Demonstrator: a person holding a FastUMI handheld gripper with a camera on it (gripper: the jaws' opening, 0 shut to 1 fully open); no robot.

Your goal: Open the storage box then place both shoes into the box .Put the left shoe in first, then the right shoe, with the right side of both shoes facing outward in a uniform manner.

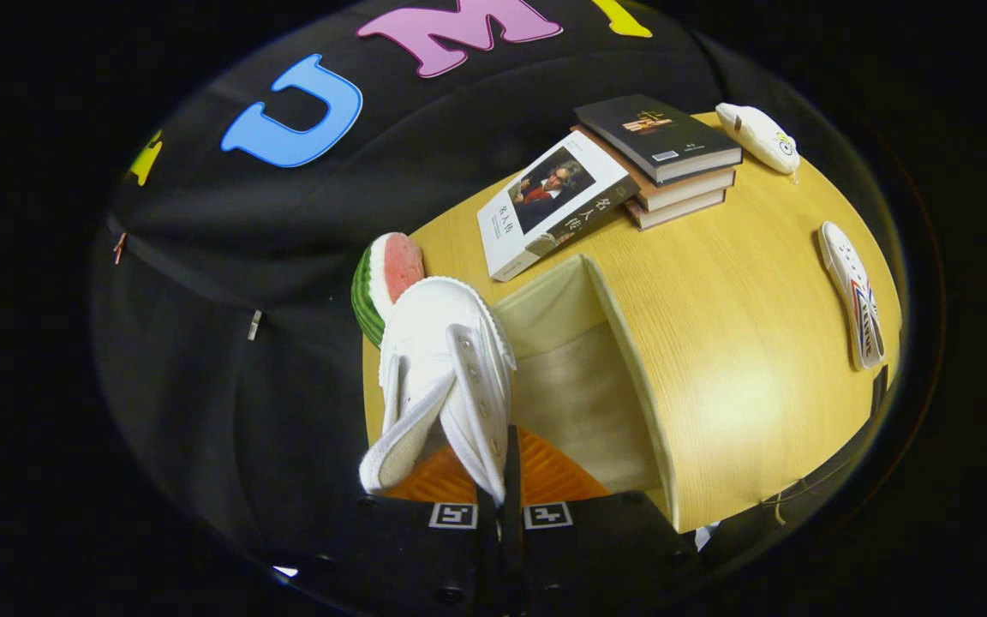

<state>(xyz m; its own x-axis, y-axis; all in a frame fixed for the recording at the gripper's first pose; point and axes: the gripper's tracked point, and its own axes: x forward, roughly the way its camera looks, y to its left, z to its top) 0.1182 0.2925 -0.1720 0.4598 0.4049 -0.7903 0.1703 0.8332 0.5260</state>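
A watermelon slice (378, 278) is sitting at eleven o'clock from the white shoe (446, 377), which the gripper (500, 506) is pinching by its upper, fingers nearly closed. At three o'clock, the storage box (716, 343) is standing open on the bench (459, 244), books (656, 158) beyond.

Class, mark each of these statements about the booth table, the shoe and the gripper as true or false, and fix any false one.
1. The gripper has its fingers shut on the white canvas shoe. True.
2. The open beige storage box already holds a shoe. False: its visible interior is bare.
3. A watermelon-slice toy lies just beyond the shoe. True.
4. The books are spread singly across the yellow wooden table. False: three are stacked, and one white-covered book leans against them.
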